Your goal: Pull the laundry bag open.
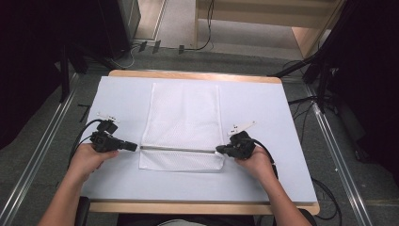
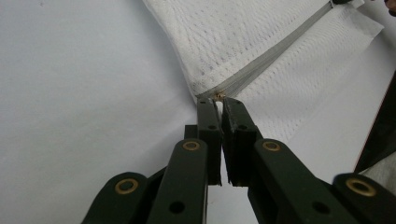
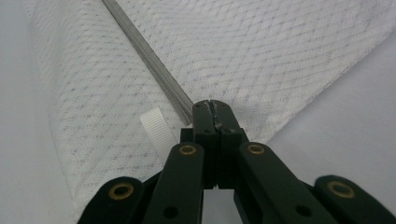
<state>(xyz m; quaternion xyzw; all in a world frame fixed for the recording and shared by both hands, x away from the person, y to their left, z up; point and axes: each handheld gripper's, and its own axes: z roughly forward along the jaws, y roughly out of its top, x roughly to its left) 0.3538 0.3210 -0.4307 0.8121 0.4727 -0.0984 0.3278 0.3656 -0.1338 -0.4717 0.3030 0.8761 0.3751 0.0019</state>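
- Zipper work on a white mesh fabric laundry bag [image 1: 183, 125] is the step in hand; the bag lies flat in the middle of the pale counter [image 1: 291, 141], long side running from near edge to far edge, well inside every edge.
- Its grey zipper line [image 1: 179, 149] runs crosswise near the bag's near end, from left side to right side.
- Left tongs [image 1: 135, 147] are pressed together on the small brass-coloured zipper end [image 2: 217, 96] at the bag's left side; the left gripper view shows only a sliver of gap between the jaws.
- Right tongs [image 1: 218, 150] are clamped on the zipper's right end, jaws meeting flat in the right gripper view; a white ribbed tab [image 3: 158, 129] lies just beside them on the mesh.
- To do it well, I judge one side should act as an anchor and keep the fabric taut while the other travels straight along the zipper line, low and level, so the mesh does not bunch or lift.
- Pull along the teeth rather than upward; thin mesh could snag or slip out of the pinch.
- Room is generous: bare counter lies left and right of the bag, and a wide strip runs along the near edge between the forearms.
- Nothing else stands on the counter; cables trail off both sides, away from the zipper path.
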